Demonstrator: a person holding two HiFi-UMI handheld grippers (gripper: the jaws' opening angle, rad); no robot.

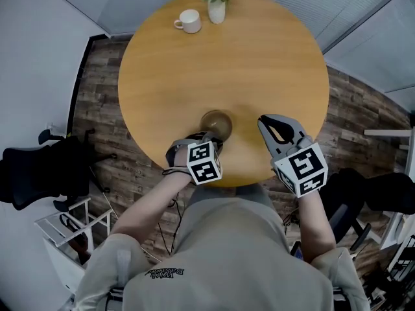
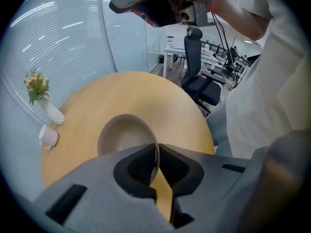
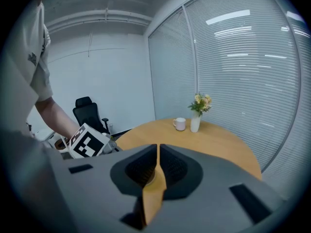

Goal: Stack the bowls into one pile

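— From overhead I only see the bowl point(image 1: 216, 123) at the near edge of the table point(image 1: 259, 63).
— The left gripper point(image 2: 157, 147) view shows more: jaws clamped on its rim. The right gripper point(image 3: 158, 147) is pinched shut, empty.

Bright, even light; glare streaks the window blinds point(image 3: 243, 47). The bowl point(image 1: 216, 123) casts a faint shadow on the table point(image 1: 259, 63). Both gripper views bulge, corners dark.

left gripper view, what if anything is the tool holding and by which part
The bowl, pinched by the near side of its rim between the closed jaws of the left tool.
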